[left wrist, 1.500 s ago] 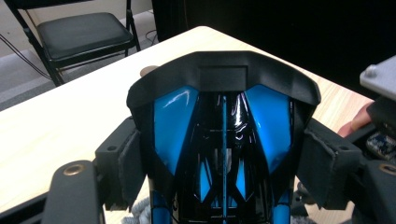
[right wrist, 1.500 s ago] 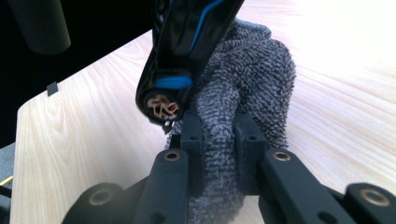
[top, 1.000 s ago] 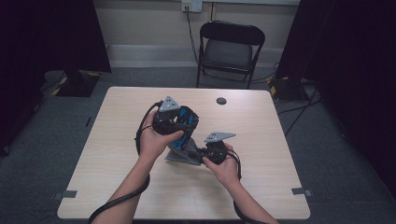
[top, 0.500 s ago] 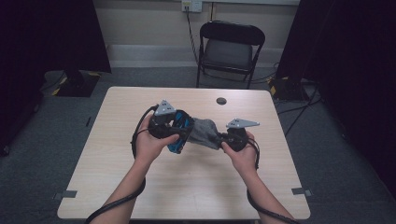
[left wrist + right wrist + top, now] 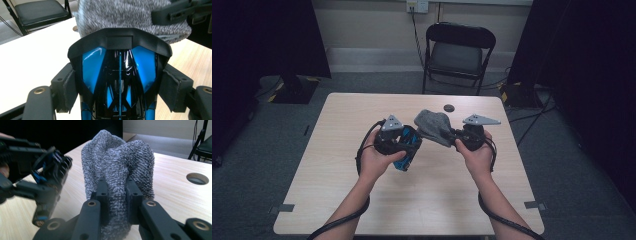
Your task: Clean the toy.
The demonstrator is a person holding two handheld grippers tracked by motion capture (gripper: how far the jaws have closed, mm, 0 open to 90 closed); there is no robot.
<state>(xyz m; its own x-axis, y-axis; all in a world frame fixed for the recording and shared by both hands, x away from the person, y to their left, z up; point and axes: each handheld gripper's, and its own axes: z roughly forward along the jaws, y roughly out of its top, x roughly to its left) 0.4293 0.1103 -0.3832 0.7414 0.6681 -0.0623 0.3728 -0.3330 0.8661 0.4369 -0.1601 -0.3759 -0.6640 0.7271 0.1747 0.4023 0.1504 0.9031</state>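
Pulled apart since the earlier high view, where they sat bunched together between my hands, the one grey knitted sock (image 5: 434,126) and the one blue-and-black shoe (image 5: 408,145) are now separate above the middle of the table (image 5: 337,200). My right gripper (image 5: 458,136) has lifted the sock up and away with its jaws pinched tight on the fabric, a clamp the right gripper view shows up close. My left gripper (image 5: 404,150) has its pads pressed on both sides of the shoe, whose glossy blue panels show in the left gripper view with the sock just beyond.
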